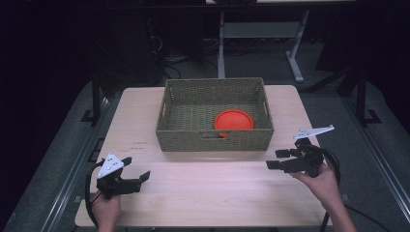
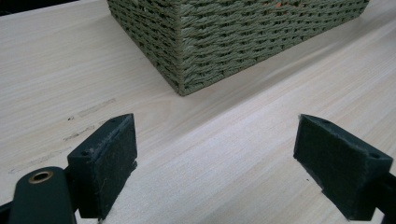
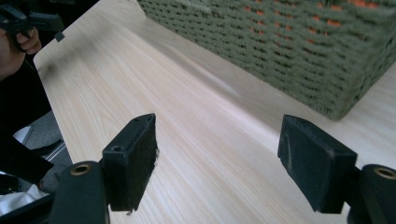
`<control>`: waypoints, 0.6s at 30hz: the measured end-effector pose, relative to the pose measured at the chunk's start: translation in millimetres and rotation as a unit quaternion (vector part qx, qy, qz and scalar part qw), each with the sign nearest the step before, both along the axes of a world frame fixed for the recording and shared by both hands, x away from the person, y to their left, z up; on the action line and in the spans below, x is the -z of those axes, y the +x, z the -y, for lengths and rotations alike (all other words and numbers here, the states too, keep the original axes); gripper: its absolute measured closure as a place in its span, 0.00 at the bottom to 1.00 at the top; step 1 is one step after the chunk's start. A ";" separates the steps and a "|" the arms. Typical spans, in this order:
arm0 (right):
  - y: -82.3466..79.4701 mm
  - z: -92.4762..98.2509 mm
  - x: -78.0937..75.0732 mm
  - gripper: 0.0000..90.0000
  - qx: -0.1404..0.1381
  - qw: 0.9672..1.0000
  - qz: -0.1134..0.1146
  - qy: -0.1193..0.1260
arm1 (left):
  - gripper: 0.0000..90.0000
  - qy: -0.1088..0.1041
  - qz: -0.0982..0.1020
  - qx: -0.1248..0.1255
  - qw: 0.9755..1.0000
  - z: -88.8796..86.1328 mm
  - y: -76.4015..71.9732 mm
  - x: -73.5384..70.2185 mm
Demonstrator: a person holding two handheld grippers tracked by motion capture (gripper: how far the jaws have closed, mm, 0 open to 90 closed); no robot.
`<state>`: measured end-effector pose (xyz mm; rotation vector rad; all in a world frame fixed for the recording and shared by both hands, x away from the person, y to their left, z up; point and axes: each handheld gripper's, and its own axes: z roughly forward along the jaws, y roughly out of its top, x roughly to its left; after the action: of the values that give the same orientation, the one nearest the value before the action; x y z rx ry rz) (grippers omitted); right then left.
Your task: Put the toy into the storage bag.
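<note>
Both the left gripper (image 1: 137, 175) and right gripper (image 1: 276, 159) hover with fingers apart and empty near the worktop's (image 1: 208, 193) front corners, before the basket (image 1: 215, 140) holding an orange lid (image 1: 234, 120).

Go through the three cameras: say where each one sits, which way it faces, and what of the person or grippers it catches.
High view: above the person's side, facing forward and down on the table; both hands hold the left gripper and right gripper, both open.
Left gripper view: on the left gripper, facing the woven basket corner over its own jaws.
Right gripper view: on the right gripper, facing along the basket's side; the other hand shows far off.
Shared: all three views show basket and table; the orange disc shows from above.
</note>
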<state>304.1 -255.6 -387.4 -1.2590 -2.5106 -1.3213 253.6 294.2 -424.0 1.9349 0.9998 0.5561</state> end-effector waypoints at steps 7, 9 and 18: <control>-3.9 7.3 13.9 0.30 0.008 1.000 -0.016 0.005 | 0.14 0.001 0.000 0.002 1.000 0.9 0.3 0.8; -5.1 9.7 18.5 0.30 0.012 1.000 -0.019 0.007 | 0.14 0.001 0.000 0.002 1.000 1.0 0.3 0.8; -14.6 19.7 36.9 0.31 0.027 0.999 -0.020 0.005 | 0.14 -0.002 -0.002 -0.001 1.000 -0.4 0.0 0.8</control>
<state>289.5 -275.2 -424.2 -1.3456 -2.4563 -1.3042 253.6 294.5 -424.8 1.9312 1.0049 0.5519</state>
